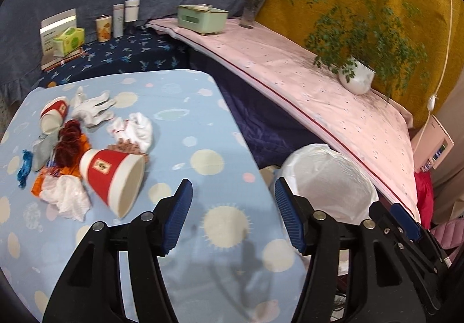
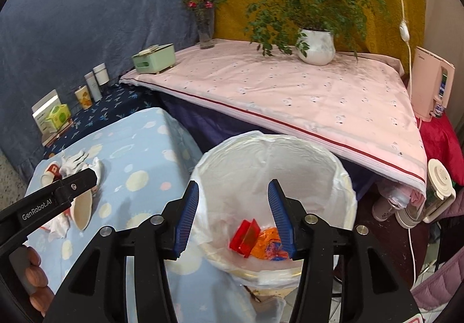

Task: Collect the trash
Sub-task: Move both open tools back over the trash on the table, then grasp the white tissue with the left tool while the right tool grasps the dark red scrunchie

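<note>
My left gripper (image 1: 233, 195) is open and empty above the blue spotted tablecloth (image 1: 203, 120). To its left lies a trash pile: a red paper cup (image 1: 111, 181) on its side, a second red cup (image 1: 53, 114), white gloves (image 1: 92, 108), crumpled white tissue (image 1: 66, 198), and blue (image 1: 24, 166) and orange (image 1: 39, 183) wrappers. My right gripper (image 2: 233, 198) hangs open over the white-lined bin (image 2: 342, 178), nothing between its pads. A red wrapper (image 2: 246, 236) and an orange wrapper (image 2: 268, 241) lie in the bin. The bin (image 1: 327, 178) stands just off the table's right edge.
A pink-clothed surface (image 2: 290, 96) behind the bin carries a potted plant (image 2: 316, 47), a green box (image 2: 155, 59) and a flower vase (image 2: 206, 33). Cans and a tissue pack (image 1: 69, 38) stand at the back left. A jug (image 2: 438, 186) sits at floor level, right.
</note>
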Demonstrator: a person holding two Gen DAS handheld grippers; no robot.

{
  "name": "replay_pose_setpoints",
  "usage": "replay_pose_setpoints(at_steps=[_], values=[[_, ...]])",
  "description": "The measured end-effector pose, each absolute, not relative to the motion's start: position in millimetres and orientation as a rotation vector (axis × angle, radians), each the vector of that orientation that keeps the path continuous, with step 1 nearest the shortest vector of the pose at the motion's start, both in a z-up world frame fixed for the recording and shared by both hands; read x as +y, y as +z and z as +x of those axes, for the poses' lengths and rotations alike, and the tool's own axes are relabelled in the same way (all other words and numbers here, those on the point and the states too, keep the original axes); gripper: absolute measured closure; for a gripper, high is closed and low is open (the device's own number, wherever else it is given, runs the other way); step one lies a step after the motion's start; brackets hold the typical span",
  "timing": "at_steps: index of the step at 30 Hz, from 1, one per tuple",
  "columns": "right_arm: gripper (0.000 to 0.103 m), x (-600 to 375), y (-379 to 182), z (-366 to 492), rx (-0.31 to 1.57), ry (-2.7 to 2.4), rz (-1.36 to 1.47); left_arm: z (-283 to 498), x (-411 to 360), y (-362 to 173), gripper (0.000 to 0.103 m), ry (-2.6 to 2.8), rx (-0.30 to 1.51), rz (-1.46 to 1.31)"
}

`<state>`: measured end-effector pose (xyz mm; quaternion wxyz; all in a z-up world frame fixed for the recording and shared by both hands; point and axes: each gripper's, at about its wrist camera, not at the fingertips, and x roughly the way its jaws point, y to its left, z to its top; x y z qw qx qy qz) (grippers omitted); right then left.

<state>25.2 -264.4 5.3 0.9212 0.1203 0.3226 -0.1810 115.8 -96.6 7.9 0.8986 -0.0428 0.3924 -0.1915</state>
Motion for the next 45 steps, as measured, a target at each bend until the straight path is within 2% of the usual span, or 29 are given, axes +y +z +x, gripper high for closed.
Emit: replay_pose_setpoints(at_steps=[6,9,16,35,39,44,45], values=[[0.053,-236.5,6.4,34.9,0.673,-0.322,0.22,120.6,-60.6,1.5,0.046,-0.332,0.817,-0.123],[0.053,-224.4,5.9,38.9,0.68,-0.302,0.205,121.9,-43.1,-0.2,0.04,-0.297,0.81,-0.136],[0.053,-196.0,5.8,48.5,0.693,-0.256,0.173,125.8,-4.6,-9.3,0.038,-0.223,0.8,-0.132],[0.053,-129.1,-17.2,85.3,0.768,-0.143,0.121,158.8,81.0,-72.2,0.038,-0.092,0.913,-0.144],[0.053,-119.8,-24.8,93.4,0.786,-0.129,0.111,167.8,83.7,-85.3,0.047,-0.098,0.947,-0.146],[0.053,-110.2,-31.8,104.5,0.805,-0.114,0.1,172.6,85.1,-94.0,0.065,-0.108,0.964,-0.151],[0.053,-108.4,-32.8,106.3,0.809,-0.112,0.098,173.0,85.2,-94.3,0.072,-0.113,0.965,-0.152]])
